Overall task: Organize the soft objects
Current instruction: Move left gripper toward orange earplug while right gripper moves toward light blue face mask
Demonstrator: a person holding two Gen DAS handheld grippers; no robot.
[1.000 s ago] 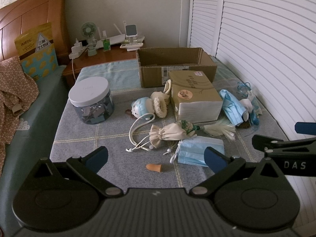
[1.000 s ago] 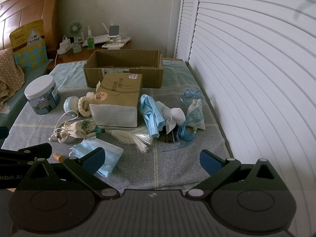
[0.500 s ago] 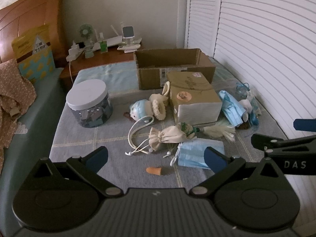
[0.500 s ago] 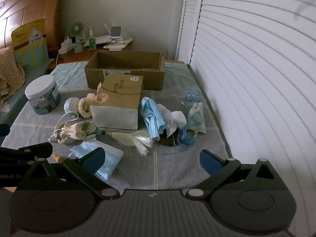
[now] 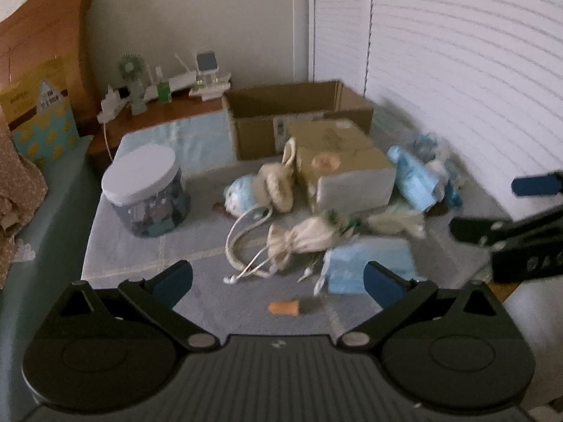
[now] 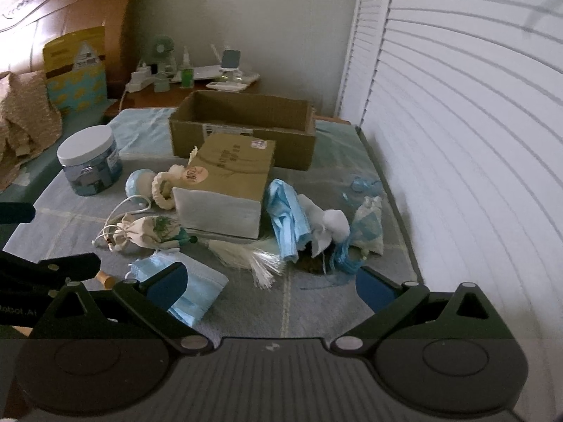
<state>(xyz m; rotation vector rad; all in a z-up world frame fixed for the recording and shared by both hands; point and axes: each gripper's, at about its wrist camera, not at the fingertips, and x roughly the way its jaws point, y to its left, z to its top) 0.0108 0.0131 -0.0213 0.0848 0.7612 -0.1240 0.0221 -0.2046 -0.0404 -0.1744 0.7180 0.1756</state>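
Note:
Soft items lie scattered on a grey checked cloth: a folded blue face mask [image 5: 367,269] [image 6: 191,290], a cream drawstring pouch [image 5: 306,239] [image 6: 146,230], a white tassel [image 6: 255,255], a blue plush with a cream scrunchie [image 5: 258,190] [image 6: 153,184], and a heap of blue masks and white cloth [image 6: 306,221] [image 5: 415,179]. An open cardboard box [image 5: 295,116] [image 6: 242,123] stands behind them. My left gripper [image 5: 278,281] is open and empty above the front edge. My right gripper [image 6: 271,281] is open and empty near the tassel.
A tan tissue pack [image 5: 341,161] [image 6: 228,179] sits in the middle. A white-lidded jar [image 5: 146,190] [image 6: 89,161] stands at the left. White earphones [image 5: 246,246] and an orange earplug [image 5: 283,307] lie near the front. A louvred door [image 6: 457,140] runs along the right. A nightstand [image 5: 162,112] is behind.
Both grippers have drifted slightly and the views have shifted and blurred; the objects sit a little closer in the right view. Nothing was picked up or moved.

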